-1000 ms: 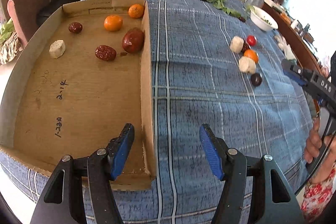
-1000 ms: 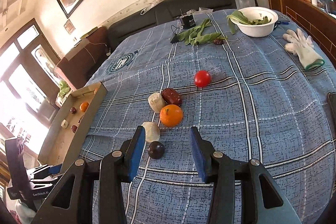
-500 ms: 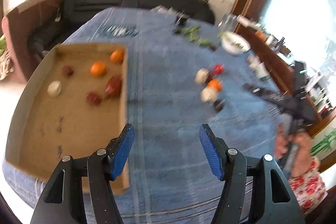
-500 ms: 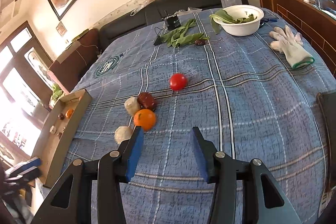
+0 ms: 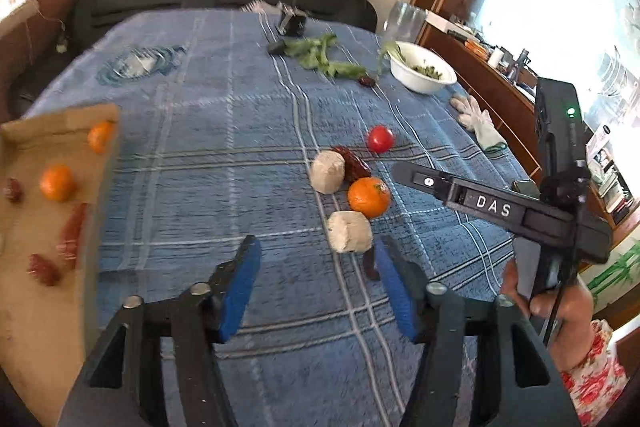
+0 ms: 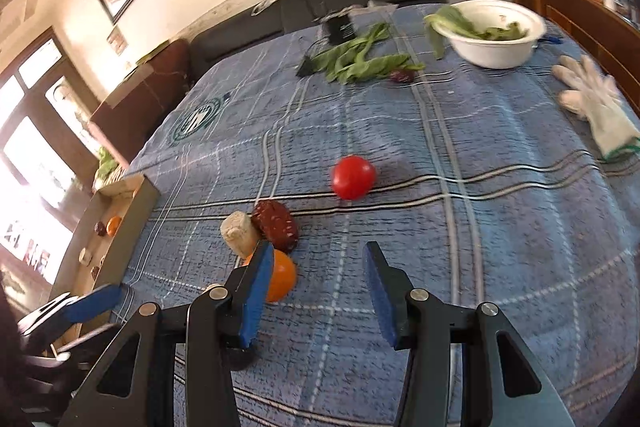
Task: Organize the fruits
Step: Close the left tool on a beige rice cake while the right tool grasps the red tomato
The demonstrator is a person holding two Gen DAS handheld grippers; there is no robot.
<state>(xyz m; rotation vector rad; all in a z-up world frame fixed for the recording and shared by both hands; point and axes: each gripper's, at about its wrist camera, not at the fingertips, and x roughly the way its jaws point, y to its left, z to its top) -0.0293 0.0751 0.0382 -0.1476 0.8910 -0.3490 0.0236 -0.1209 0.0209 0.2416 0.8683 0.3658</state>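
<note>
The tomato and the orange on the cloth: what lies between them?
In the right wrist view, a dark red date lies between the tomato and the orange, beside a pale chunk.

The left gripper [image 5: 316, 271] is being swung away from the cardboard tray [image 5: 24, 135] toward the loose fruit pile; the right gripper [image 6: 318, 275] is being brought past the orange [image 6: 280, 277], toward the tomato [image 6: 353, 177].

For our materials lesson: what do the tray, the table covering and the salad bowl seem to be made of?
Tray: brown corrugated cardboard, matte, with folded walls.
Table covering: woven blue cloth with stripes, soft and matte.
Bowl: glossy white, probably ceramic or plastic; its sheen leaves that open.
</note>
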